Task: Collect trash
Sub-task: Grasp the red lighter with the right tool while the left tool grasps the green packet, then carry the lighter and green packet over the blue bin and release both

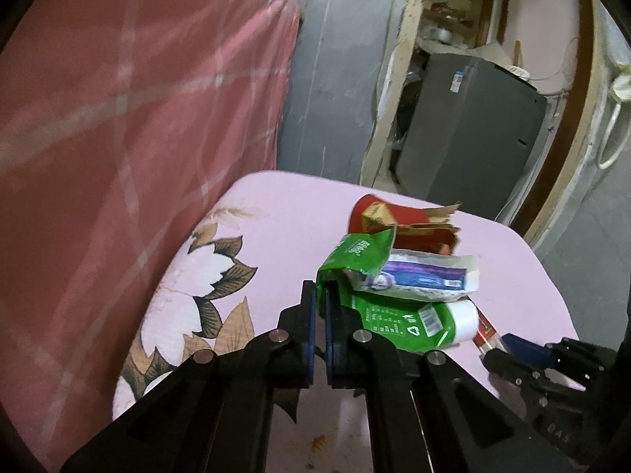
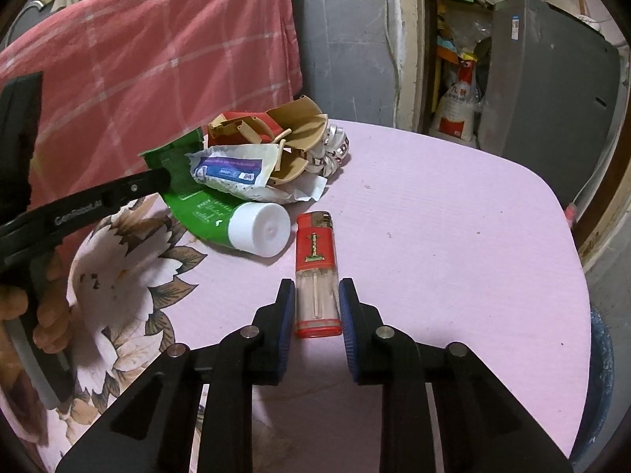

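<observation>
On the pink cover (image 2: pixel 453 236) lies a small heap of trash, with a floral print (image 2: pixel 130 276) at its left edge and a red checked cloth (image 2: pixel 157 59) hanging behind. The green tube (image 2: pixel 205 213) is flattened and creased, printed in white, and closed by a broad white cap (image 2: pixel 262 228); in the right wrist view its long axis runs from upper left to lower right, cap end toward the camera and crimped end toward the cloth. Across it lies a crumpled white packet (image 2: pixel 236 171) with a blue-and-purple label, and behind that a torn red carton (image 2: pixel 276 134) showing tan inner flaps. The lighter (image 2: pixel 317 272) lies just right of the cap, apart from the heap: red upper sleeve, clear lower body, red base. Its long axis runs straight away from the camera, metal head far, base near.

The left gripper (image 1: pixel 320 303) is clamped on the crimped end of the tube, the green foil pinched between its blue pads (image 1: pixel 309 315). The right gripper (image 2: pixel 317 299) is spread, its pads (image 2: pixel 347 315) flanking the clear lower part of the lighter; whether they touch it cannot be told. A hand (image 2: pixel 47 311) grips the left tool's handle.
</observation>
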